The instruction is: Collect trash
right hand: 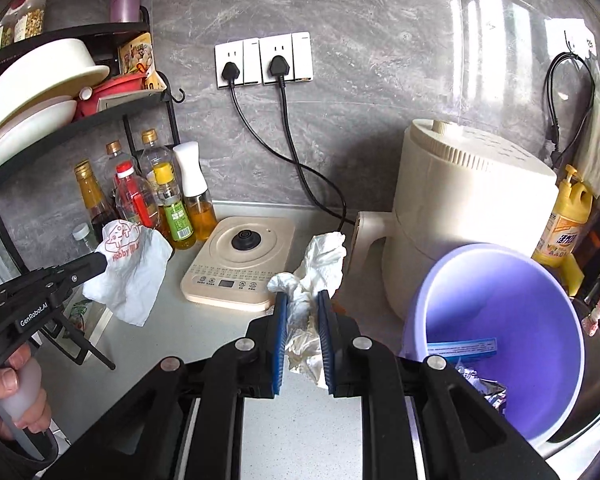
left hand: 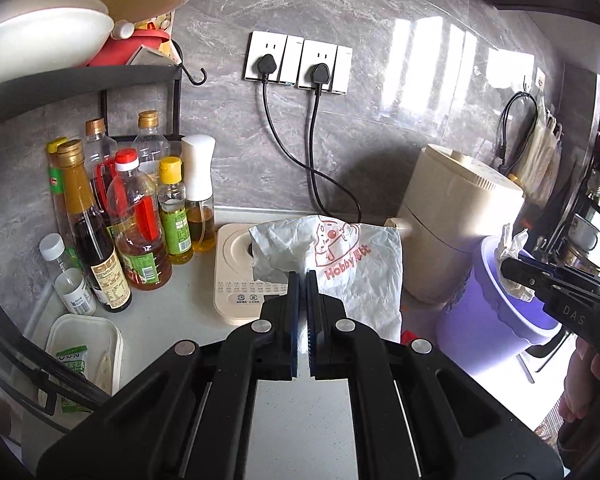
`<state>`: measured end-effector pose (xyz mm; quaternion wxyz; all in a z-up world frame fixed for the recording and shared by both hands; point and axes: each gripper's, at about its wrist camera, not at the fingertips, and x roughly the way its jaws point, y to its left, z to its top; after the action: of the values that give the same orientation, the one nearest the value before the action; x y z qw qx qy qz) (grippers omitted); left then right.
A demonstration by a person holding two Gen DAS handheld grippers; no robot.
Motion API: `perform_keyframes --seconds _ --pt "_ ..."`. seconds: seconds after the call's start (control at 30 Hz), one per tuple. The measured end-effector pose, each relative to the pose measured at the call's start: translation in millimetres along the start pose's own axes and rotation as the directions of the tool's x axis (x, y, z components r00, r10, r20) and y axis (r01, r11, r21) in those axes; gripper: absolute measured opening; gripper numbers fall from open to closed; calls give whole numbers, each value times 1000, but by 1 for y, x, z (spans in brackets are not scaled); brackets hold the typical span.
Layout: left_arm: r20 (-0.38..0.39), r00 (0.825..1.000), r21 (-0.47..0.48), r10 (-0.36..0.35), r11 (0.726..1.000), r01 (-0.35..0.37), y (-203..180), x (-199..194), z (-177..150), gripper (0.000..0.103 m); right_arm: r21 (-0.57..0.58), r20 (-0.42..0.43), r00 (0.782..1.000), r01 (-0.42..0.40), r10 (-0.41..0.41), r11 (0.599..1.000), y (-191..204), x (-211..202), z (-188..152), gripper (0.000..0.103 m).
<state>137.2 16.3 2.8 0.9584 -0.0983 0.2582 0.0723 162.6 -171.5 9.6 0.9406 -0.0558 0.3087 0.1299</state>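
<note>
My left gripper (left hand: 302,276) is shut on a crumpled white paper bag (left hand: 352,268) printed with a red "Hobby" logo, held above the counter. The right wrist view shows that same bag (right hand: 134,272) hanging from the left gripper (right hand: 100,262) at the left. My right gripper (right hand: 303,298) is shut on a crumpled white tissue (right hand: 320,268), just left of a purple bin (right hand: 500,320). The bin holds a blue packet (right hand: 462,350) and foil scraps (right hand: 484,386). In the left wrist view the right gripper (left hand: 512,270) holds the tissue (left hand: 510,246) over the purple bin (left hand: 488,312).
A beige kettle base (right hand: 240,268) lies on the white counter (right hand: 300,432), with a cream appliance (right hand: 460,208) behind the bin. Oil and sauce bottles (left hand: 116,216) crowd the left under a black shelf (left hand: 80,80) of bowls. A white lidded box (left hand: 88,352) sits front left. Cords (right hand: 300,168) run from wall sockets.
</note>
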Motion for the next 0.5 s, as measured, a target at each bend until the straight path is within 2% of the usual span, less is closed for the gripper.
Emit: perform_keyframes --seconds 0.3,0.5 --pt "37 997 80 -66 995 63 -35 -3 24 4 62 51 993 99 -102 993 -48 -29 13 16" --pt "35 991 124 -126 985 121 -62 0 33 4 146 85 975 191 -204 971 -96 -52 17 16"
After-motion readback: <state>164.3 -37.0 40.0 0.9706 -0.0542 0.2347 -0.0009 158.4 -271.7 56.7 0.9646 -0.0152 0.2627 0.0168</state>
